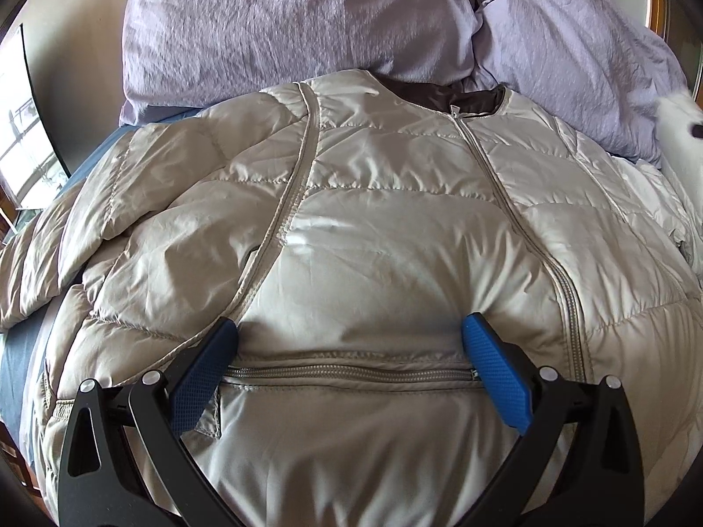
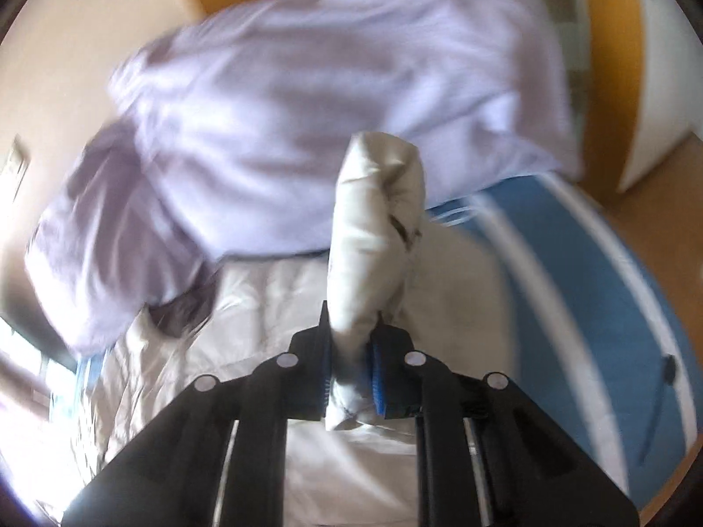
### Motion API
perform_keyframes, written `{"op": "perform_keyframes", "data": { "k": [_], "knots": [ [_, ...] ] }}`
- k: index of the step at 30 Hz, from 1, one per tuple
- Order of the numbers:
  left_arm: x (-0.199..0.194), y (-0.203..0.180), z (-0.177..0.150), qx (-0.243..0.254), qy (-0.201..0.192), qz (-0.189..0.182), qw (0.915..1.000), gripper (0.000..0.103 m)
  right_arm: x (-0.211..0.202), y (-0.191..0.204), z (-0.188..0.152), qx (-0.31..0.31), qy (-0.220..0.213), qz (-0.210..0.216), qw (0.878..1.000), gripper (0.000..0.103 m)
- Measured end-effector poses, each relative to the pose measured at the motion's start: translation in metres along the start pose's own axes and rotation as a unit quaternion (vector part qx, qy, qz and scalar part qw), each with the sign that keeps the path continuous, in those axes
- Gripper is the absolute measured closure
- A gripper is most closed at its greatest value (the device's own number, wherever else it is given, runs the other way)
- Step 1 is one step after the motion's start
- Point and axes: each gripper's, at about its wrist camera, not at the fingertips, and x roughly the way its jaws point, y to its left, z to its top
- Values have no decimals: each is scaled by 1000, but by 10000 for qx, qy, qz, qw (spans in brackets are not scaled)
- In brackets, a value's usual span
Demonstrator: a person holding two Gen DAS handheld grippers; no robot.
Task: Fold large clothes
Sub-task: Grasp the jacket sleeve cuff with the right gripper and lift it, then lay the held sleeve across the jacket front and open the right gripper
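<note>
Right claw (image 2: 349, 377) pinches jacket (image 2: 373, 237) sleeve (left claw (image 1: 351, 333) wide).

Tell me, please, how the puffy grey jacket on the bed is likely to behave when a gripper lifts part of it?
The jacket will probably flop and drape: the part pinched in the right gripper bends over limply. Its quilted puffiness suggests lightness for its bulk. The shiny shell looks slippery, so it may slide under the open left gripper.

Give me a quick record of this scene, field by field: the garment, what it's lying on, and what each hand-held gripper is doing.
garment: beige puffer jacket, zipped, front up
surface: bed with blue sheet
bedding behind: lilac pillows
left hand-held gripper: open, fingers pressed on the jacket either side of a pocket zipper
right hand-held gripper: shut on a bunched part of the jacket; view blurred
</note>
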Motion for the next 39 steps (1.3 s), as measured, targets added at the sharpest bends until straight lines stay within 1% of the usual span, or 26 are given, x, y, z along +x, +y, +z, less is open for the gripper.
{"op": "perform_keyframes", "data": {
  "k": [3,6,9,13,15,18,19,21,22,23,24,25,26,28,30,31,32,35,36,38,39],
  "knots": [
    [0,0,0,-23,-6,-23,10000,1,24,40,-16,-303,335,215,9987,88],
    [0,0,0,-32,-8,-30,10000,1,42,68,-33,-519,608,397,9960,88],
    [0,0,-1,-34,-7,-31,10000,1,60,101,-51,-759,967,674,9901,88],
    [0,0,-1,-35,-8,-34,10000,1,78,138,-77,-986,1292,917,9824,88],
    [0,0,-1,-33,-7,-32,10000,1,84,160,-88,-1172,1367,951,9790,88],
    [0,0,-1,-36,-8,-36,10000,1,92,181,-98,-1303,1506,1026,9746,87],
    [0,1,0,-36,-9,-36,10000,1,94,185,-102,-1372,1531,1018,9733,86],
    [0,1,0,-35,-9,-36,10000,1,102,192,-110,-1547,1674,1002,9685,78],
    [0,1,0,-36,-9,-38,10000,1,106,192,-112,-1576,1773,1054,9657,73],
    [0,1,0,-42,-8,-42,10000,1,109,196,-114,-1609,1862,1115,9628,64],
    [0,0,-1,-48,-4,-48,10000,1,109,199,-114,-1645,1913,1181,9604,59],
    [1,0,-2,-52,-1,-52,10000,1,105,200,-113,-1696,1847,1215,9604,53],
    [1,0,-2,-56,3,-57,10000,1,99,200,-110,-1735,1723,1235,9618,51],
    [1,0,-3,-62,5,-65,10000,1,90,196,-102,-1730,1409,1245,9668,51],
    [2,0,-3,-68,7,-73,9999,1,86,185,-92,-1556,1158,1110,9747,51],
    [2,0,-2,-69,9,-73,9999,1,87,179,-89,-1506,1124,991,9772,51],
    [2,1,-2,-67,7,-71,10000,1,92,173,-87,-1479,1111,778,9796,51],
    [1,1,-2,-70,13,-76,9999,1,106,168,-93,-1581,1214,456,9789,50],
    [1,1,-2,-70,16,-77,9999,1,111,169,-98,-1640,1269,398,9774,48],
    [1,1,-1,-77,25,-97,9999,1,118,174,-109,-1759,1365,360,9742,36],
    [0,2,0,-76,35,-116,9999,1,119,177,-115,-1836,1339,338,9733,34]
  ]
}}
